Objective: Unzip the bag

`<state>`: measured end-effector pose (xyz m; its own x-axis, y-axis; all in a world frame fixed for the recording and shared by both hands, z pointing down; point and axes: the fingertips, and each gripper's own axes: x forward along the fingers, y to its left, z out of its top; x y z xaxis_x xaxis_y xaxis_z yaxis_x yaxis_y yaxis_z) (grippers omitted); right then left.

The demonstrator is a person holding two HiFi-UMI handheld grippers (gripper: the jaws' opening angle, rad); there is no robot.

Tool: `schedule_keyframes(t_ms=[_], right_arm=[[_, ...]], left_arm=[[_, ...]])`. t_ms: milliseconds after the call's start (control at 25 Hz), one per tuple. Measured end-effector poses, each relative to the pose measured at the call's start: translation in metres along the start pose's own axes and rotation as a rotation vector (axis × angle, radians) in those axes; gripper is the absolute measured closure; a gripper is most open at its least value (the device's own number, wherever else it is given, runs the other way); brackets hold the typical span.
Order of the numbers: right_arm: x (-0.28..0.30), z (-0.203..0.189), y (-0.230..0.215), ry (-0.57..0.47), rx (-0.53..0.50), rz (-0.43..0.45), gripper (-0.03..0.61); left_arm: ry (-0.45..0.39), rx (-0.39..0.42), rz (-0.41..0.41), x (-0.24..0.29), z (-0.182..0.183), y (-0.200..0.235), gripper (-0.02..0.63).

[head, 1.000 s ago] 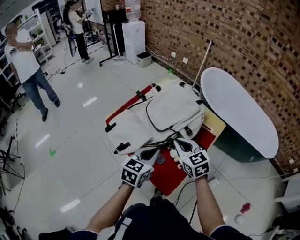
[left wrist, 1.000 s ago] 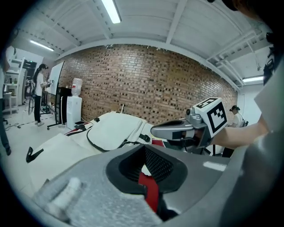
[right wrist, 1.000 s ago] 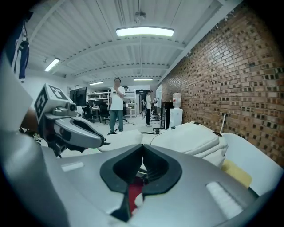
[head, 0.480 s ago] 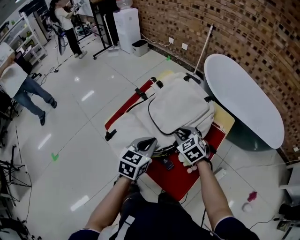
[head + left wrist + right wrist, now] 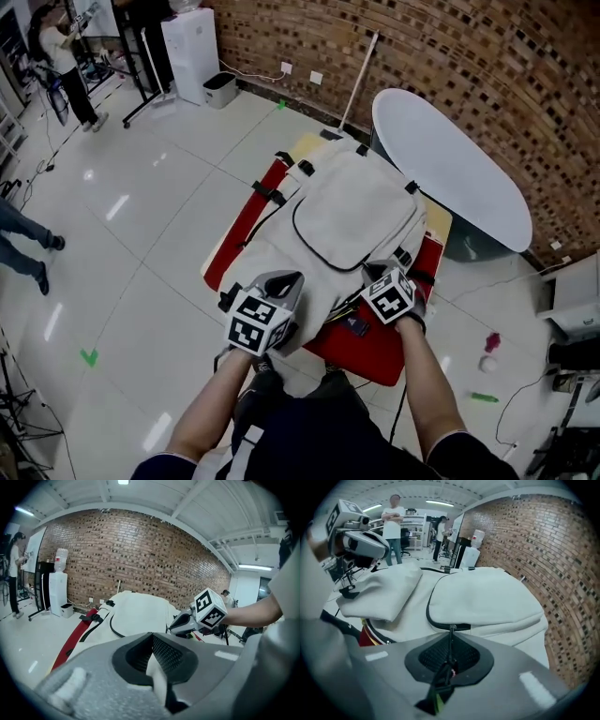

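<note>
A white backpack (image 5: pixel 347 211) with a black zipper line (image 5: pixel 309 246) lies on a red table (image 5: pixel 375 342). My left gripper (image 5: pixel 281 281) sits at the bag's near left corner. In the left gripper view its jaws (image 5: pixel 154 663) are shut on a fold of the white fabric. My right gripper (image 5: pixel 382 274) is at the bag's near right edge. In the right gripper view a thin black zipper pull (image 5: pixel 451 641) runs from the zipper down between the jaws (image 5: pixel 447 660), which are closing on it and pinch it. Each gripper shows in the other's view: the right gripper (image 5: pixel 185 623), the left gripper (image 5: pixel 365 545).
A white oval table (image 5: pixel 450 164) stands right behind the red table against the brick wall (image 5: pixel 487 66). A stick (image 5: pixel 359 80) leans there. A water dispenser (image 5: pixel 187 42) and a person (image 5: pixel 66 56) are at the far left. Small items (image 5: pixel 491 342) lie on the floor at right.
The two grippers have drawn apart along the bag's near edge, left one leftward, right one rightward. The head view has swung, so the bag now sits more central.
</note>
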<state>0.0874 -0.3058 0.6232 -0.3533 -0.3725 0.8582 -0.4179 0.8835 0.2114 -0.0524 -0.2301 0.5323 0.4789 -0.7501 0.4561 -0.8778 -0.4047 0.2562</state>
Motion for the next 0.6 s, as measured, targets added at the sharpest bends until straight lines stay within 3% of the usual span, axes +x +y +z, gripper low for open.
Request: schedule_keyframes(t_ms=[280, 600], right_arm=[[-0.01, -0.005, 0.016, 0.087, 0.114, -0.077, 0.558], [-0.011, 0.013, 0.038, 0.109, 0.115, 0.042, 0.558]], left_arm=[[0.057, -0.004, -0.115, -0.01, -0.021, 0.017, 0.614], [0.106, 0.035, -0.15, -0.006, -0.021, 0.016, 0.614]])
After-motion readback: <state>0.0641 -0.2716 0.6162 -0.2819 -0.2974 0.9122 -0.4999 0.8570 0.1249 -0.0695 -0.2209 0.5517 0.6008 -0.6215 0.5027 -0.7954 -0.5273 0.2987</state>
